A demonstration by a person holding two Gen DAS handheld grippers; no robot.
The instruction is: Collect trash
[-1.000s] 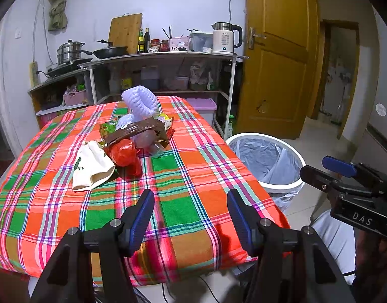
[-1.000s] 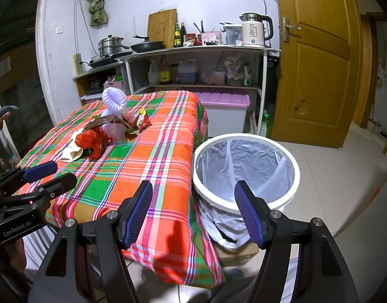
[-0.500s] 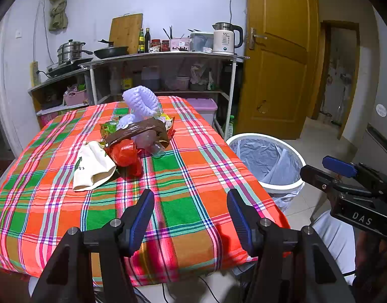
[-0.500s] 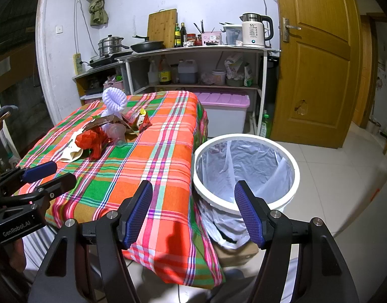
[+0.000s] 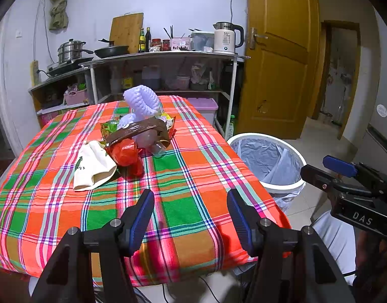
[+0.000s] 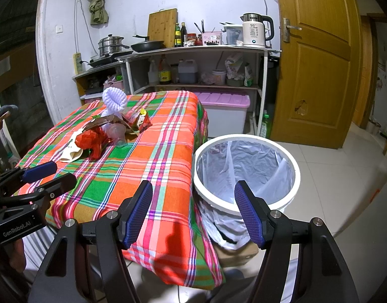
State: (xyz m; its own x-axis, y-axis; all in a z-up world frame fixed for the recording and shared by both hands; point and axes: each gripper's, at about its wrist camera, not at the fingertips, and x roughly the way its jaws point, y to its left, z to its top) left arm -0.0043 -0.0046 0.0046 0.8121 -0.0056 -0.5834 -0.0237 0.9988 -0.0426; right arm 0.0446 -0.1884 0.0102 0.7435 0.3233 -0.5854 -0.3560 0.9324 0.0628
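A heap of trash lies mid-table on the plaid cloth (image 5: 188, 176): a red plastic bag (image 5: 126, 152), a cream paper bag (image 5: 92, 166), a brown wrapper (image 5: 140, 130), a clear plastic cup (image 5: 155, 144) and white foam netting (image 5: 141, 98). The same heap appears in the right wrist view, with the red plastic bag (image 6: 91, 140) and foam netting (image 6: 114, 98). A white bin with a clear liner (image 6: 246, 166) stands on the floor right of the table, also visible as the bin (image 5: 266, 161). My left gripper (image 5: 189, 214) hovers open over the table's near edge, short of the heap. My right gripper (image 6: 193, 212) is open between table corner and bin, holding nothing.
A metal shelf unit (image 5: 163, 58) behind the table carries a kettle (image 5: 225, 38), pans, bottles and a cutting board. A pink-lidded storage box (image 6: 223, 111) sits under it. A wooden door (image 6: 317, 58) stands at right. Tiled floor (image 6: 345, 189) spreads beyond the bin.
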